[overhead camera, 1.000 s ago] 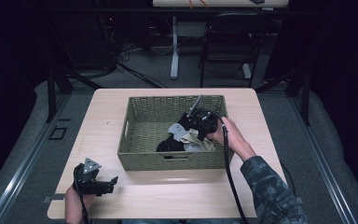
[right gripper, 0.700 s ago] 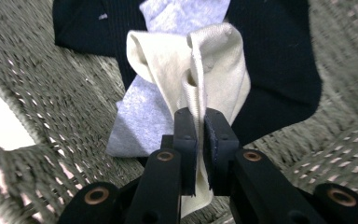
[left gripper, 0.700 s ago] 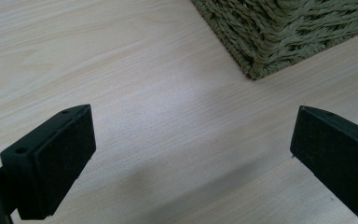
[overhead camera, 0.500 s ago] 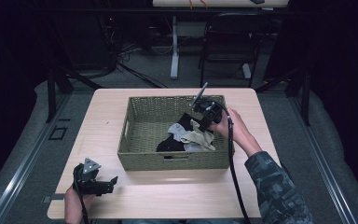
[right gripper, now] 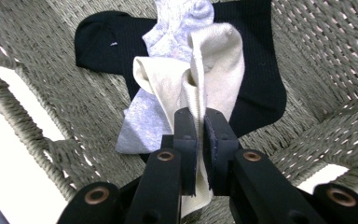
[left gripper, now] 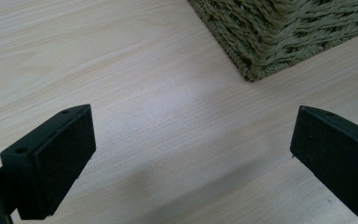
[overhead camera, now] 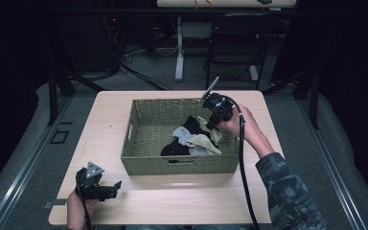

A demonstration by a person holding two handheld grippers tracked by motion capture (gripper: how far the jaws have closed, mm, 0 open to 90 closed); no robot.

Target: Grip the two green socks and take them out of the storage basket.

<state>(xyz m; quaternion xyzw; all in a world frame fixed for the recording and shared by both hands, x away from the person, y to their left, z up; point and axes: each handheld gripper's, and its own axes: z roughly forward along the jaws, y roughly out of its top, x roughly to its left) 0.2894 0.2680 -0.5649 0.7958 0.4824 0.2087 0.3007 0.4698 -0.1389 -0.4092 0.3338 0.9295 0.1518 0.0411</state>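
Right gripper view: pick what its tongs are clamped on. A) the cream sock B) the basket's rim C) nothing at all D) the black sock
A: in the right gripper view the right tongs are shut on a fold of the cream sock, which hangs over the black sock and the grey sock lying in the woven basket.

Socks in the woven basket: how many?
3 visible. Cream ribbed sock pinched in the right claw; mottled light-grey sock lies under it; black ribbed sock at the bottom of the olive woven basket. More may be hidden beneath.
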